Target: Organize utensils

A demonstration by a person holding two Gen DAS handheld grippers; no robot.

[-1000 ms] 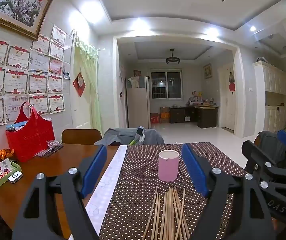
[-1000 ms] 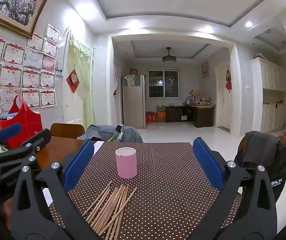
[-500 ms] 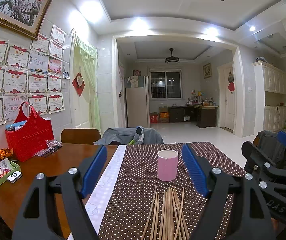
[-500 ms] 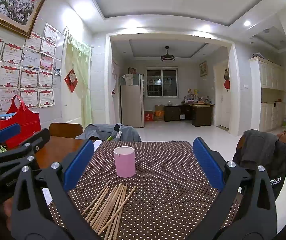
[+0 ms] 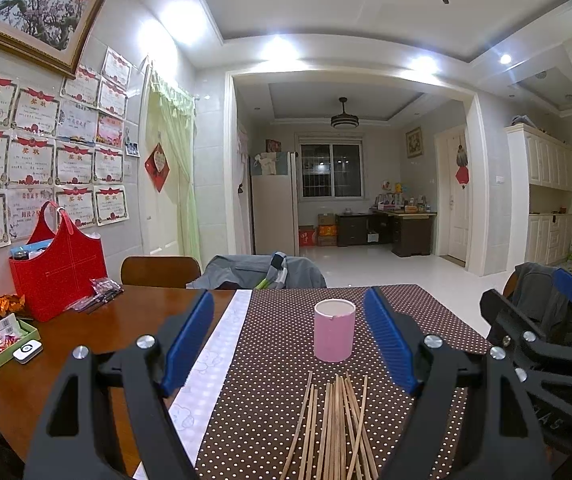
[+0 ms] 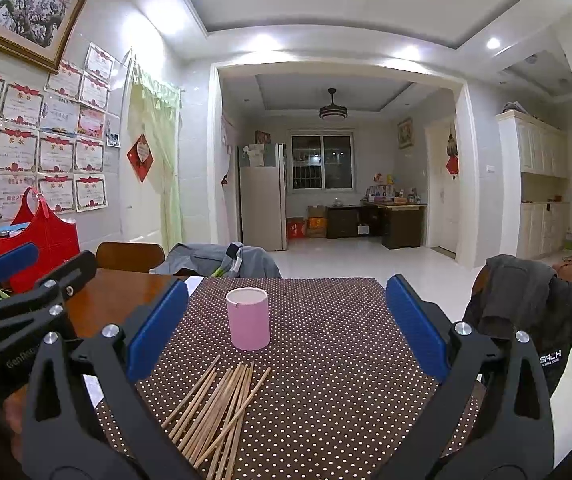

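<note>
A pink cup [image 5: 334,330] [image 6: 247,318] stands upright on the brown dotted cloth [image 5: 269,360] [image 6: 334,344]. Several wooden chopsticks [image 5: 336,428] [image 6: 215,410] lie loose in a bundle on the cloth, just nearer than the cup. My left gripper [image 5: 290,320] hovers open above the table, the cup and chopsticks framed between its blue pads. My right gripper [image 6: 286,312] is open too, with the cup left of its middle. Each gripper shows at the edge of the other's view: the right gripper [image 5: 542,320] and the left gripper [image 6: 41,264].
A wooden table [image 5: 45,360] carries a red bag [image 5: 57,272], a green tray [image 5: 1,344] of small items and a white strip [image 5: 213,356] beside the cloth. Chairs with draped clothes stand at the far end [image 5: 257,272] and the right [image 6: 526,304].
Both views have shifted only slightly; the right gripper has crept a little forward and up. Both grippers stay open, and cup and chopsticks have not moved.
</note>
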